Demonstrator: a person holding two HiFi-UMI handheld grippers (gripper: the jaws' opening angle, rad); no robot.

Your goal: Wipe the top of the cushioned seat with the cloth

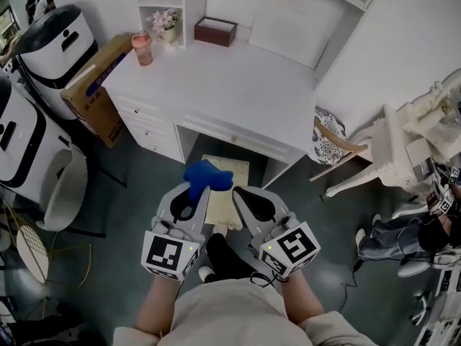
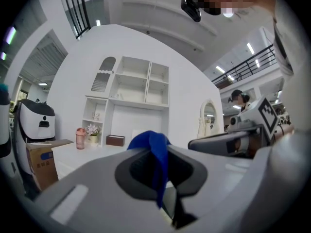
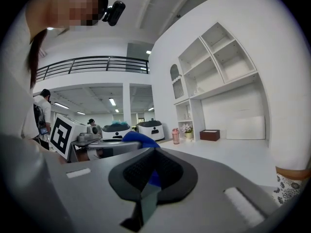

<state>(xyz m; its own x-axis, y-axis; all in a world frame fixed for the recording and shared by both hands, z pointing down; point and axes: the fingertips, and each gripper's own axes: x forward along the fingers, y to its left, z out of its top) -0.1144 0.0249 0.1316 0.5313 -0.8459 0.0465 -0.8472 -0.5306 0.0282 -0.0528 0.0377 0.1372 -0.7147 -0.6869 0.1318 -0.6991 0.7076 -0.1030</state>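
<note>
Cloth [image 1: 207,174]: blue, bunched, pinched in my left claw [image 1: 196,187]. Jaws pressed tight on it. In the left gripper view a fold runs down between the pads and a tuft stands above the tips.

Right claw [image 1: 238,192]: just beside the left, level with it, jaws pressed together. A sliver of blue shows in the gap in the right gripper view. I cannot tell whether that is nipped or merely behind the jaws. The head view has the cloth's edge close to this claw's tip.

Seat [image 1: 238,170]: pale yellow cushion, below both claws, tucked partly under the desk [image 1: 238,85]. Cloth held up in the air above its near half, not lying on it.

Desk: white, drawers on its left side. Towards the back of the top stand a pink bottle [image 1: 142,47], a small pot of flowers [image 1: 164,21] and a brown box [image 1: 215,31], well apart from one another.

Left of the desk: cardboard carton [image 1: 101,92] leaning against it.

Right of the desk: a chair [image 1: 331,141] with a patterned pad.
</note>
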